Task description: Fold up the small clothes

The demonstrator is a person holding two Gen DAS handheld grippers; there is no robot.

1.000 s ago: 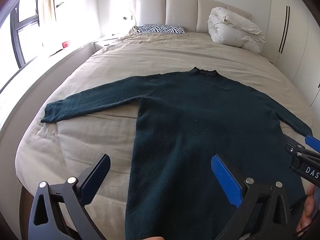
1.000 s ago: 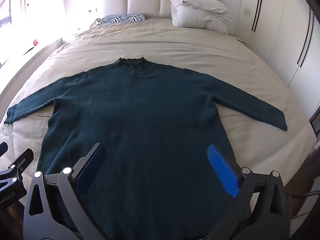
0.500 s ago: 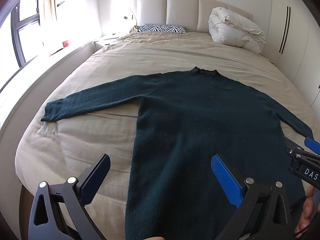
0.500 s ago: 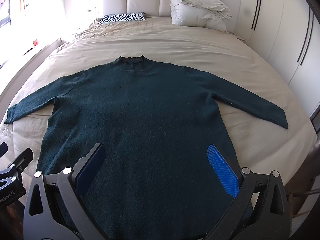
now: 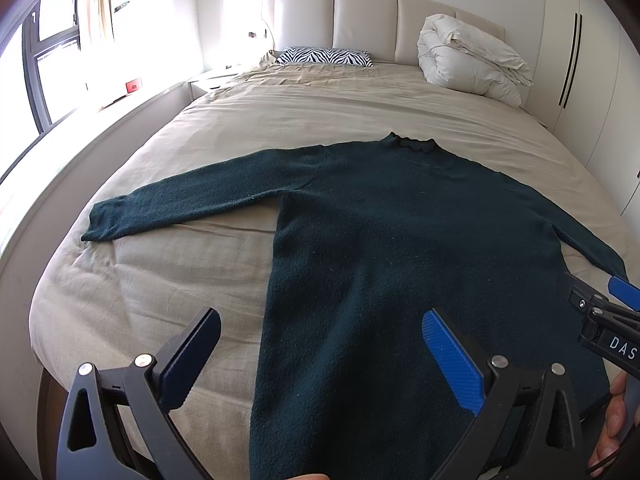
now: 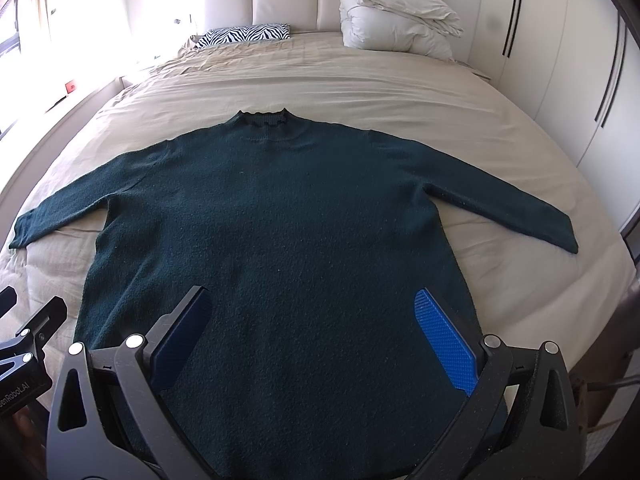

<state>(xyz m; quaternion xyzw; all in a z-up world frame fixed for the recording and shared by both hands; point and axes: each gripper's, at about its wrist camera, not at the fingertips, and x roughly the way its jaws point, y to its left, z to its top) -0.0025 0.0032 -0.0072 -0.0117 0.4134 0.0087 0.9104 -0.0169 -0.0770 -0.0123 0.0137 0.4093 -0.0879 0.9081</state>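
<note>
Beige bed [image 6: 360, 80], bright bdrm; dark green sweater [image 6: 280, 240] flat; my L gripper [image 5: 320, 356] & R gripper [image 6: 316, 332] spread wide; nothing's moved since earlier.

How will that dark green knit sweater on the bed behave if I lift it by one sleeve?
The dark green knit sweater lies limp and flat, so it will probably droop and trail. Its thick, fuzzy knit suggests some weight and drag on the beige bedsheet, and little slip between the pads.

- Bare bed sheet [image 6: 360, 80] is left open between the sweater [image 6: 280, 220] and the headboard.
- The far corners are taken by a folded duvet [image 6: 396, 24] and a zebra pillow [image 6: 248, 34].
</note>
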